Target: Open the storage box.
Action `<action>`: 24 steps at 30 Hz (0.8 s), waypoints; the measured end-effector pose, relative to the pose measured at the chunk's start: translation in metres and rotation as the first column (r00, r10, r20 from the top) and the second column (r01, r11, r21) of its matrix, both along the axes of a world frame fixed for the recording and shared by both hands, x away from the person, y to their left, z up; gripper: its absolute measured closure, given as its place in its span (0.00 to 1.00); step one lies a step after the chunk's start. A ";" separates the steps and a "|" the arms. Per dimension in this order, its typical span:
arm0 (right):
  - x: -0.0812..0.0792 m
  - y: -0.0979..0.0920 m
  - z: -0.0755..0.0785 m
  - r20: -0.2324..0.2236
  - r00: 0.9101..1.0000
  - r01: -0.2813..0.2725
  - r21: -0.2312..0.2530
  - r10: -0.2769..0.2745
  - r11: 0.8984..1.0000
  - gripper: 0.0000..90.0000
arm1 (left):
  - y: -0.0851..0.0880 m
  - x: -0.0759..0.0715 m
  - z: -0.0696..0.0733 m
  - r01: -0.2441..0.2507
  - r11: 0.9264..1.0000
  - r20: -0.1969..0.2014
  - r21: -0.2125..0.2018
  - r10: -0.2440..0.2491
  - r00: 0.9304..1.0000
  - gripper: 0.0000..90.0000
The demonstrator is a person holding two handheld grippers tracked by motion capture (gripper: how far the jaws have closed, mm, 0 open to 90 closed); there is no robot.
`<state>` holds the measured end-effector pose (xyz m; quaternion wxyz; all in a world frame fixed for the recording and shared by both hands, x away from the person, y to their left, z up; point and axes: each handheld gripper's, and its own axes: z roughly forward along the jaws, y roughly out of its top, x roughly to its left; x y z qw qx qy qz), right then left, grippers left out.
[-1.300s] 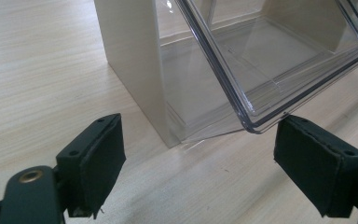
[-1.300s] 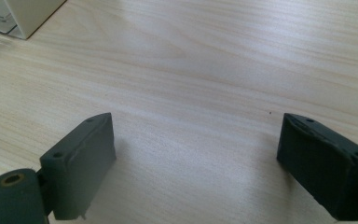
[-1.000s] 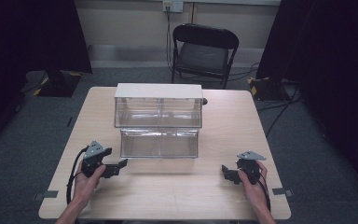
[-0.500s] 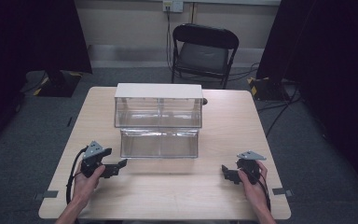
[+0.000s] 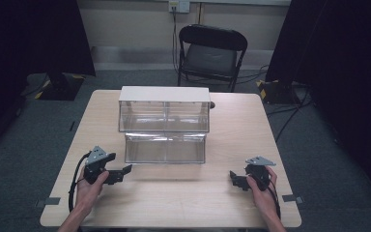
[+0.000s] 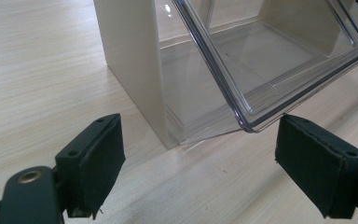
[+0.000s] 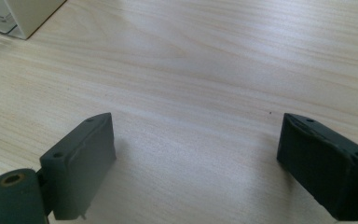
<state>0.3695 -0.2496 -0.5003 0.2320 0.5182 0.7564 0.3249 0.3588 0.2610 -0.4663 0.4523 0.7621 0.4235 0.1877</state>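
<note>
- The table (image 5: 222, 203) is a pale wooden one, and we see it from above with a black folding chair (image 5: 211, 53) standing on the floor beyond its far edge.
- The drawer cabinet (image 5: 164, 108) sits at the middle of the table, toward the far side; it has a white frame and clear fronts.
- Its lower drawer (image 5: 165, 148) is clear plastic and stands pulled out toward the near side, and we see nothing lying in it.
- In the left gripper view, the near left corner of the drawer hangs above the wood, just past the jaw tips, beside the white side wall of the cabinet.
- The left gripper (image 5: 124, 170) rests low over the table at the near left, pointing right toward the drawer's left corner; its jaws stand wide apart, have just been opening, and hold nothing.
- The right gripper (image 5: 234, 177) rests at the near right, well apart from the drawer; its jaws also gape wide over bare wood and grip nothing.
</note>
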 end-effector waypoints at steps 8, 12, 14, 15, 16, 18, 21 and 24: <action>0.000 0.000 0.000 -0.001 1.000 0.001 0.001 -0.001 1.000 0.12 | 0.001 0.000 0.001 0.013 1.000 0.001 -0.015 -0.013 1.000 0.17; 0.000 0.000 0.000 -0.001 1.000 0.001 0.000 -0.001 1.000 0.12 | 0.000 0.000 0.001 0.012 1.000 0.001 -0.017 -0.012 1.000 0.16; 0.000 0.000 0.000 0.000 1.000 0.000 0.000 0.000 1.000 0.12 | 0.000 0.000 0.002 0.009 1.000 0.012 -0.019 -0.008 1.000 0.17; 0.000 0.000 0.000 0.000 1.000 0.000 0.000 0.000 1.000 0.12 | 0.000 0.000 0.003 0.001 1.000 0.015 -0.027 0.000 1.000 0.17; 0.000 0.000 0.000 0.000 1.000 0.000 0.000 0.000 1.000 0.12 | 0.000 0.000 0.004 -0.002 1.000 0.021 -0.027 0.003 1.000 0.17; 0.000 0.000 0.000 -0.001 1.000 0.001 0.001 -0.001 1.000 0.12 | 0.001 0.000 0.004 -0.003 0.999 0.024 -0.037 0.004 1.000 0.17; 0.000 0.000 0.000 0.000 1.000 0.000 0.000 0.000 1.000 0.12 | 0.001 0.000 0.004 -0.005 0.999 0.021 -0.037 0.006 1.000 0.17; 0.000 0.000 0.000 0.000 1.000 0.000 0.000 0.000 1.000 0.12 | 0.001 0.000 0.004 -0.005 0.999 0.021 -0.037 0.005 1.000 0.17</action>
